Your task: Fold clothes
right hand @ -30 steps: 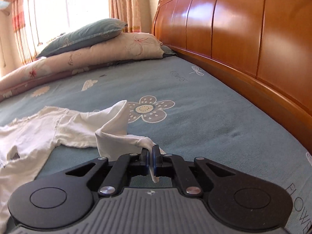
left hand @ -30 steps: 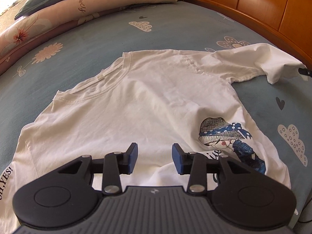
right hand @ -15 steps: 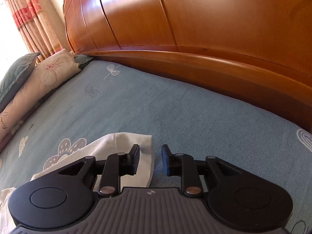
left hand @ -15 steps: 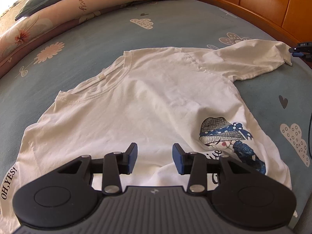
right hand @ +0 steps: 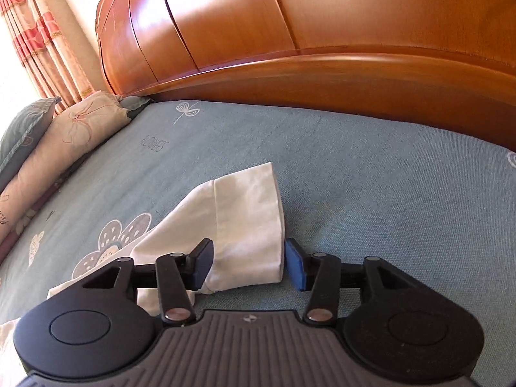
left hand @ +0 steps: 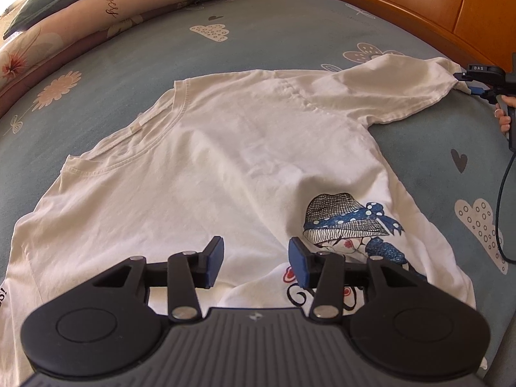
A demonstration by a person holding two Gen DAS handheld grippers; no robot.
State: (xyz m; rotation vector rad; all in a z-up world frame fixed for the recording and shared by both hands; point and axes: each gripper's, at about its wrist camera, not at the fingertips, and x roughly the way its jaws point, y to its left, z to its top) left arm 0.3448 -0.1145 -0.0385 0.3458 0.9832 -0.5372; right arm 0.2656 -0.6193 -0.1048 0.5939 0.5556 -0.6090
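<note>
A white T-shirt (left hand: 232, 161) with a blue hat print lies spread on the blue bedspread (left hand: 251, 38), neckline toward the upper left. My left gripper (left hand: 255, 261) hovers over its lower body, jaws opening, nothing pressed between them. One sleeve (right hand: 248, 225) stretches out flat toward the wooden headboard. My right gripper (right hand: 246, 266) is over the sleeve's cuff, jaws opening; the cuff lies between the pads, released. In the left wrist view the right gripper (left hand: 474, 85) sits at the sleeve's tip, held by a hand (left hand: 504, 113).
A wooden headboard (right hand: 322, 32) runs along the far side of the bed. Pillows (left hand: 96, 9) are stacked at the upper left, with striped curtains (right hand: 38, 32) behind them. A dark cable (left hand: 500, 200) hangs from the right gripper over the bedspread.
My right gripper carried the sleeve outward toward the headboard, laid it flat and let it go, its jaws going from shut to wide. The left gripper's jaws widened slightly.
</note>
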